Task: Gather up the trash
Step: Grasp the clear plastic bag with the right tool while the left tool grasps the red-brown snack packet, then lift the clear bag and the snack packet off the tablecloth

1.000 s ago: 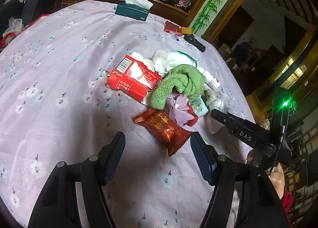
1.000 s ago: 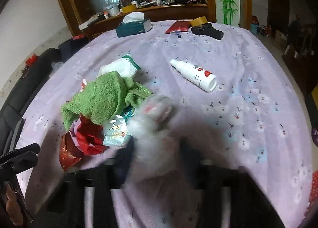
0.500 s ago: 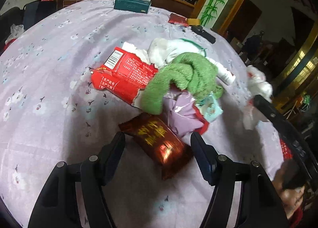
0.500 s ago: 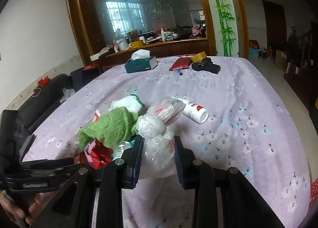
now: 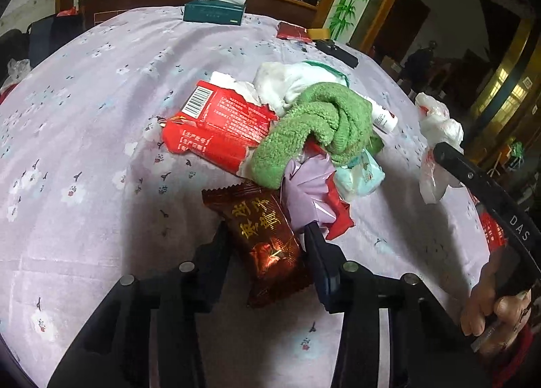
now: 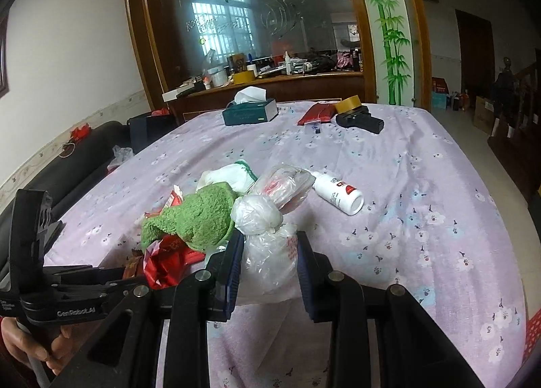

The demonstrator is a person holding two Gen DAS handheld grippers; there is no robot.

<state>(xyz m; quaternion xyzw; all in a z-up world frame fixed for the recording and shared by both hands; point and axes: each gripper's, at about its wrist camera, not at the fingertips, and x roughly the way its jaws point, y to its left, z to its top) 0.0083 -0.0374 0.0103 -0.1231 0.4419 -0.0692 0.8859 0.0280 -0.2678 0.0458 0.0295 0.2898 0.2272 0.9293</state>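
The left gripper [image 5: 267, 246] closes on a dark red snack packet [image 5: 265, 235], both fingers touching its sides; the packet lies flat on the table, its long axis running away from the camera toward the heap. The right gripper [image 6: 268, 254] clamps a knotted clear plastic bag [image 6: 267, 246], held upright with the knot on top, above the table's near edge. Just beyond the packet sit a crumpled lilac wrapper [image 5: 311, 185] and a pale green sachet [image 5: 360, 175], both partly under a rolled green towel [image 5: 314, 127]. A torn red packet [image 5: 219, 124] lies left of the towel, barcode end pointing to the far side, and a white cloth [image 5: 290, 83] is bunched behind. A white bottle [image 6: 338, 191] lies on its side right of the heap, cap end toward the heap. The lilac flowered tablecloth [image 6: 422, 219] is bare to the right edge. At the far edge stand a tissue box [image 6: 250, 112], a red pouch [image 6: 316, 114], a tape roll [image 6: 350, 104] and a black device [image 6: 361, 120].
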